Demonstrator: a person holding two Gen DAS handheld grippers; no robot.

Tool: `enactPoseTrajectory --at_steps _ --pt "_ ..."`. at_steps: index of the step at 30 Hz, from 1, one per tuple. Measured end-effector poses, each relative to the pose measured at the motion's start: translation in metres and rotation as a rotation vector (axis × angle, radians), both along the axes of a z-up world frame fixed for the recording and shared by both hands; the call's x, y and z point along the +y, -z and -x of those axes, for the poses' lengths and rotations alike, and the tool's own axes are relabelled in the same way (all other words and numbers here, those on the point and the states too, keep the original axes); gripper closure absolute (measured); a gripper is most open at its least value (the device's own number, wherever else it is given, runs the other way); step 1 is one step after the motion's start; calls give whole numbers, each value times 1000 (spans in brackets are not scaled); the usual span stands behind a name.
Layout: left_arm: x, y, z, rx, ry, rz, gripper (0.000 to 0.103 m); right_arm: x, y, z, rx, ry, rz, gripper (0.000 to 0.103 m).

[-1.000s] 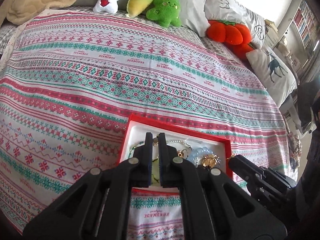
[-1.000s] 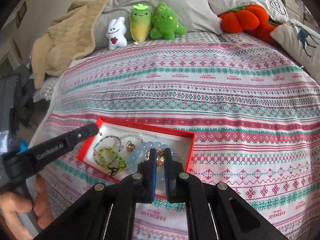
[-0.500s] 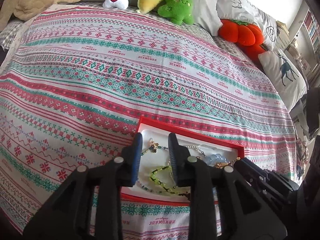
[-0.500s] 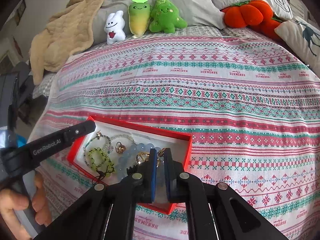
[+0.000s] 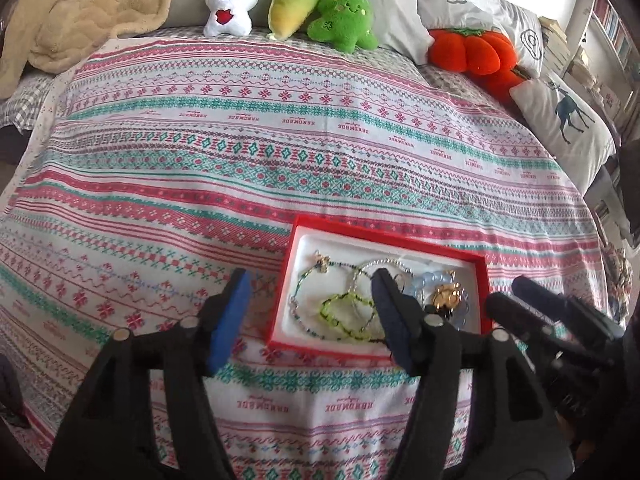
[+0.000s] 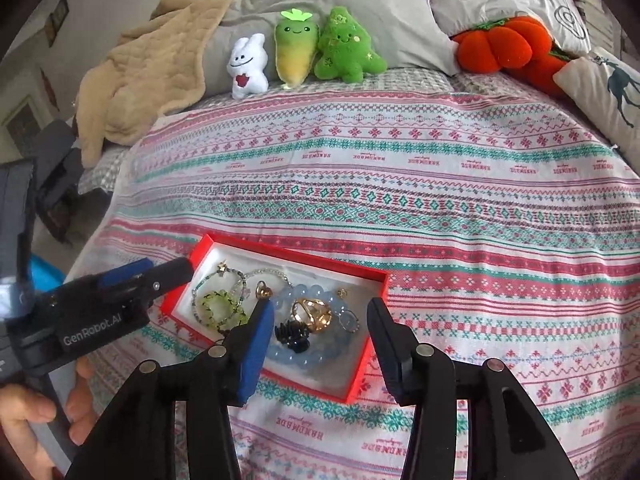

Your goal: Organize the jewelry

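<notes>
A red jewelry box [image 5: 286, 272] with a white lining lies on the patterned bedspread; it also shows in the right wrist view [image 6: 378, 280]. Inside lie a green bead bracelet [image 5: 340, 316], thin beaded strands [image 5: 308, 276], a pale blue bead bracelet [image 6: 316, 350], a gold piece [image 6: 314, 314], a black clip [image 6: 292, 334] and a small ring [image 6: 349, 322]. My left gripper [image 5: 310, 286] is open and empty at the box's near left side. My right gripper [image 6: 320, 314] is open and empty above the box's right half.
Three plush toys [image 5: 288, 4] stand at the head of the bed with grey pillows [image 6: 360, 8], an orange pumpkin plush [image 5: 468, 50] and a deer cushion [image 5: 568, 116]. A beige blanket [image 6: 148, 84] lies at the far left. A hand [image 6: 28, 416] holds the left gripper.
Both grippers have opened from shut and drawn back a little from the box. The green bracelet that was at the left fingers now lies free in the box.
</notes>
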State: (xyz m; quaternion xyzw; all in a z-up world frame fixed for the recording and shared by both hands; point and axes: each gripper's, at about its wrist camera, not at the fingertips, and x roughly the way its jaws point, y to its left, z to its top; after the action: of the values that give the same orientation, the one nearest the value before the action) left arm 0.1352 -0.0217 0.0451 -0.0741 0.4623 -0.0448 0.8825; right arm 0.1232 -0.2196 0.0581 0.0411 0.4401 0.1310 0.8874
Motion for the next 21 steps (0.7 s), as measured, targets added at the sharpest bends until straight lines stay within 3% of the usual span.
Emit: enactPoseTrajectory --at_steps 3,7,10,15,18,21 --pt "5 2 10 23 2 12 27 -11 -5 8 10 46 -5 43" --pt "6 8 23 69 24 5 26 -23 -5 15 32 87 -16 39" --pt "8 8 35 71 39 -24 21 -27 -4 24 41 113 13 31" --pt "12 6 57 70 50 -78 13 -28 0 40 75 129 63 26" --pt "12 9 66 81 64 -76 2 -25 4 50 102 133 105 23" --pt "11 13 75 93 71 -70 1 -22 5 62 131 138 135 19"
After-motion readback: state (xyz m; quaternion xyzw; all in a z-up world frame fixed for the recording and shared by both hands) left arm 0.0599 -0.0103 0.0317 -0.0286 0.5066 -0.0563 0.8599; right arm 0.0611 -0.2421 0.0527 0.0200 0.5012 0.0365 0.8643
